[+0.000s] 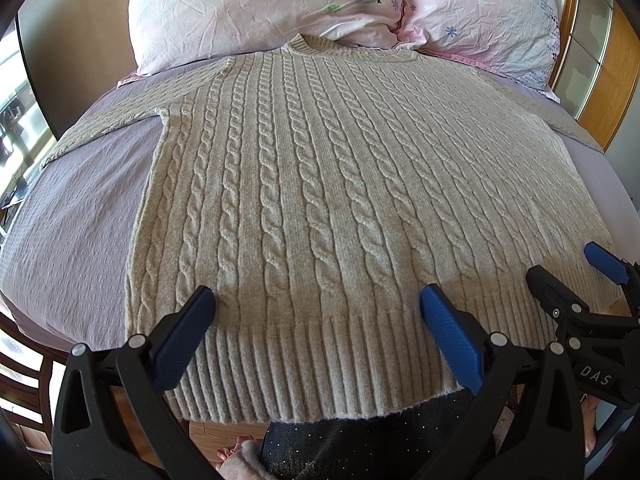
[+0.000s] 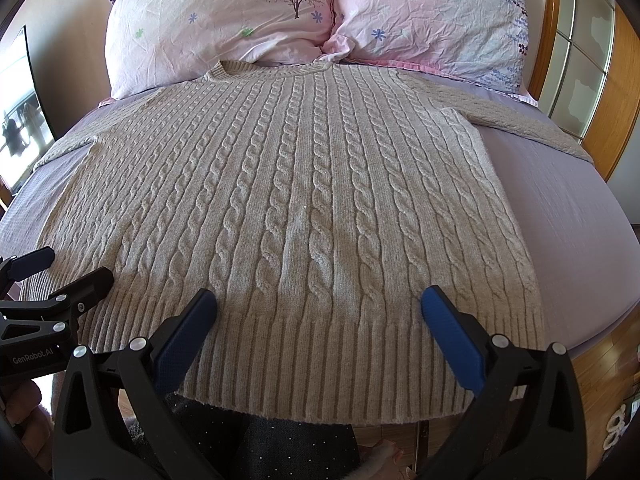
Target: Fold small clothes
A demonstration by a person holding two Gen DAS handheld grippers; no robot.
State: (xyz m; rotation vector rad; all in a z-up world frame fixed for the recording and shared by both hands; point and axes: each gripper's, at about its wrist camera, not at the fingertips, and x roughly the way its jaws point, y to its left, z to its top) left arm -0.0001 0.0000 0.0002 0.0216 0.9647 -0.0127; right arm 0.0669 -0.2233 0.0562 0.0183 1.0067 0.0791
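Observation:
A beige cable-knit sweater (image 1: 320,184) lies flat, front up, on the bed, collar toward the pillows and ribbed hem at the near edge; it also fills the right wrist view (image 2: 296,208). Both sleeves spread sideways. My left gripper (image 1: 318,300) is open and empty, hovering over the hem left of centre. My right gripper (image 2: 318,300) is open and empty over the hem's right part. The right gripper shows in the left wrist view (image 1: 568,264), and the left gripper in the right wrist view (image 2: 70,266).
The bed has a lilac sheet (image 1: 80,216) (image 2: 560,208). Two pink flowered pillows (image 1: 264,8) (image 2: 432,16) lie at the head. A wooden headboard (image 2: 600,128) stands at the right. The person's dark trousers (image 1: 360,440) show below the hem.

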